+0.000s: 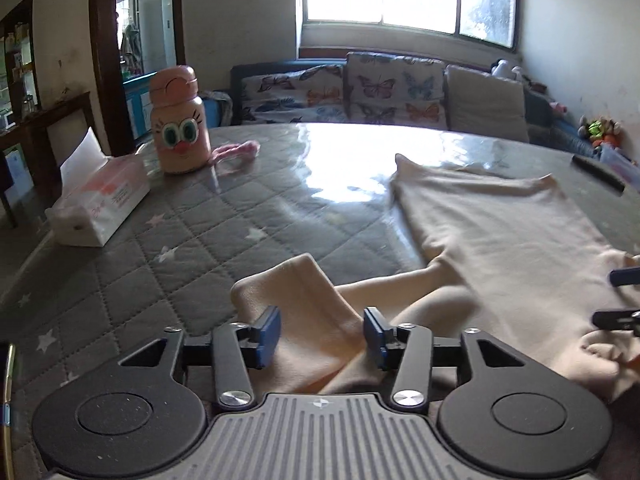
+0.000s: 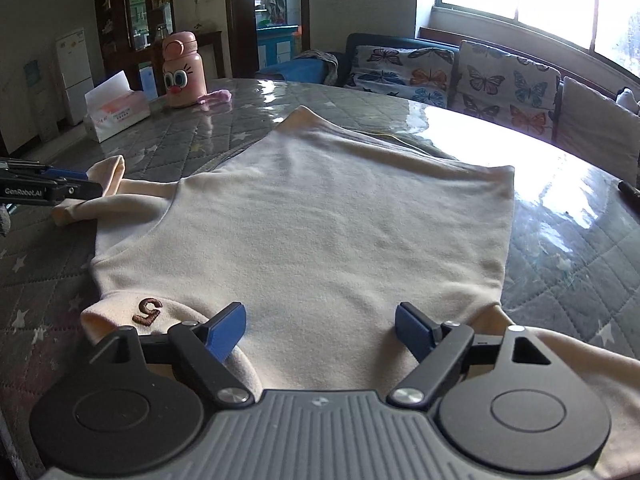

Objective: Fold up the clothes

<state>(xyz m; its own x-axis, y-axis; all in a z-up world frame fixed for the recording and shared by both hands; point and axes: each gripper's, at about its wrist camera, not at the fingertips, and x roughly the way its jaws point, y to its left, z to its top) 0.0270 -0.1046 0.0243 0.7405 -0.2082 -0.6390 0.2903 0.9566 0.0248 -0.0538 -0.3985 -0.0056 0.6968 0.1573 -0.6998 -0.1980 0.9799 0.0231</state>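
A cream sweater (image 2: 320,216) lies flat on the quilted grey table (image 2: 580,240), its hem toward the far side. Its collar (image 2: 148,312), with a brown embroidered mark, lies by my right gripper's left finger. My right gripper (image 2: 320,328) is open, low over the sweater's neck end. One sleeve (image 1: 304,304) lies crumpled to the left. My left gripper (image 1: 322,332) is open with its jaws either side of that sleeve's cuff. The left gripper also shows in the right wrist view (image 2: 52,188) by the cuff (image 2: 108,176).
A pink cartoon-face bottle (image 1: 180,120) and a tissue box (image 1: 100,204) stand at the table's far left, with a pink cloth (image 1: 236,150) beside them. A black pen-like object (image 1: 598,172) lies at the far right. A butterfly-print sofa (image 1: 360,88) stands behind the table.
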